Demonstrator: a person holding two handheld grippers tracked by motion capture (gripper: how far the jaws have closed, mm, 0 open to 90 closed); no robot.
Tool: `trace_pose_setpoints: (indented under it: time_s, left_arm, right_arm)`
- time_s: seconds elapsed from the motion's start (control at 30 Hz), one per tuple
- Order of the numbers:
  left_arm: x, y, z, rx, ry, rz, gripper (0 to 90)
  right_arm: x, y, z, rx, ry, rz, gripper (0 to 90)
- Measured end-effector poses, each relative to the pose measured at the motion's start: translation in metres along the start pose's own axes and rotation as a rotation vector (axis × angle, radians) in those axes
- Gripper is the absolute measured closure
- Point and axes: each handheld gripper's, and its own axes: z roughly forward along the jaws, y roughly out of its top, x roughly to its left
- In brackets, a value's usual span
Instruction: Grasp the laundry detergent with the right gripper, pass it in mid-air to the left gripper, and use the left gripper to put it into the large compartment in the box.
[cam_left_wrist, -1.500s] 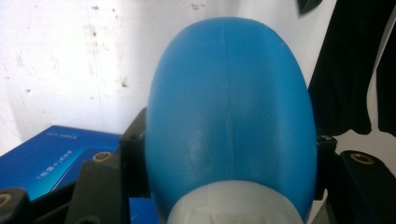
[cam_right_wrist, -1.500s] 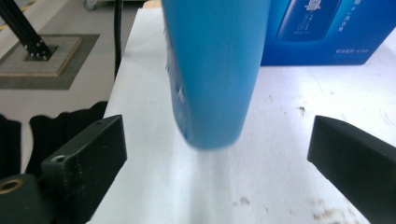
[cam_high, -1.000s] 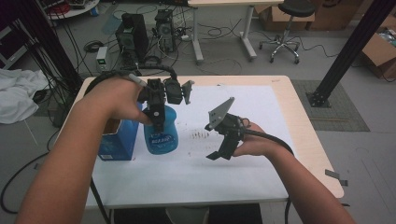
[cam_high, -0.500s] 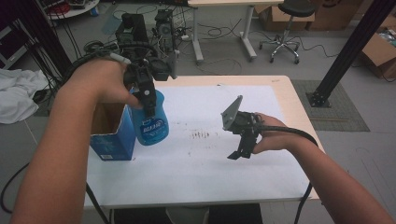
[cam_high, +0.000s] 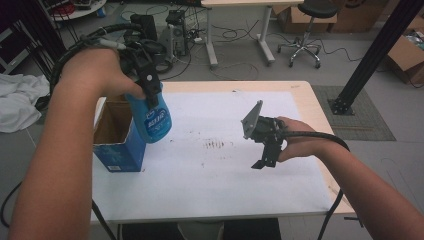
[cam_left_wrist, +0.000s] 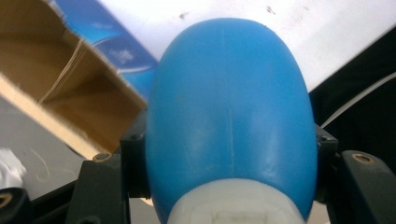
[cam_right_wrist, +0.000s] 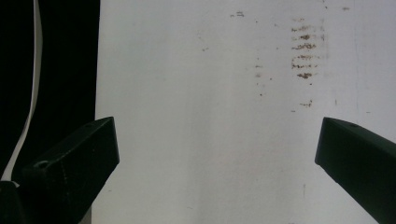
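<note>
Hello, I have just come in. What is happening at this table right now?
A person works with a gripper in each hand. The left gripper is clamped on a blue spray bottle near its neck and holds it in the air beside an open cardboard box on the white table cover. The right gripper hangs open above the cover near some brown stains, holding nothing.

Counter (cam_high: 300, 95): pale wood edge, white sheet (cam_high: 210, 175) over it with brownish smudges (cam_high: 216, 145) mid-sheet. Beyond, on the floor: office stool (cam_high: 306, 30), cardboard boxes (cam_high: 407, 55), tangled cables (cam_high: 235, 35) (plus white cloth (cam_high: 17, 102) far left).
</note>
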Motion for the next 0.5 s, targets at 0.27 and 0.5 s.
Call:
trace_pose_setpoints:
  time_s: [0.27, 0.5]
  left_arm:
    - [0.014, -0.014, -0.020, -0.023, 0.020, -0.215, 38.2]
    - [0.036, -0.026, -0.029, -0.023, 0.022, -0.399, 38.2]
  right_arm:
    - [-0.001, 0.003, 0.001, 0.012, 0.002, -0.014, 0.0]
    - [-0.002, 0.006, 0.000, 0.014, 0.003, -0.025, 0.0]
